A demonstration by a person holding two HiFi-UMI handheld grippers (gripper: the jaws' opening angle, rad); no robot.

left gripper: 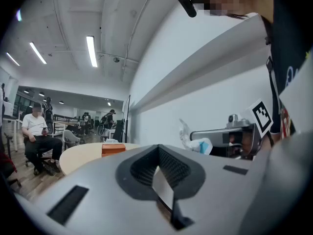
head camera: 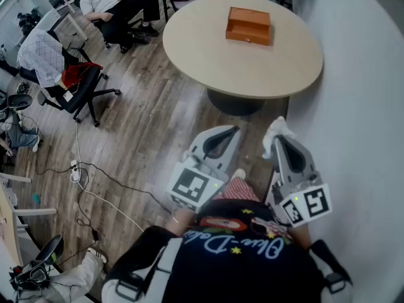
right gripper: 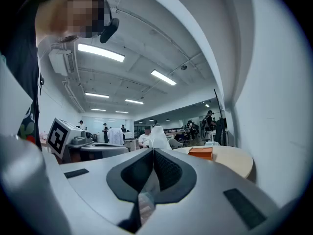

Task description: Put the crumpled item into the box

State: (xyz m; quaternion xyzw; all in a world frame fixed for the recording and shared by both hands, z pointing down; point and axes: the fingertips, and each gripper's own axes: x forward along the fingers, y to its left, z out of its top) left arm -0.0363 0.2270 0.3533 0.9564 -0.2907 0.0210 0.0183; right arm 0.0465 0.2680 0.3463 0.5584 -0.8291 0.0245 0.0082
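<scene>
From the head view, my left gripper is clenched on nothing. Just beside it, my right gripper pinches the white crumpled item, which pokes out past its tips. The orange box sits well ahead of both tools on a round table.

In the left gripper view, the jaws meet with nothing between them, and the box lies ahead, slightly left.

In the right gripper view, the jaws are pressed onto the item, which rises above their tips. The box is ahead, slightly right.
</scene>
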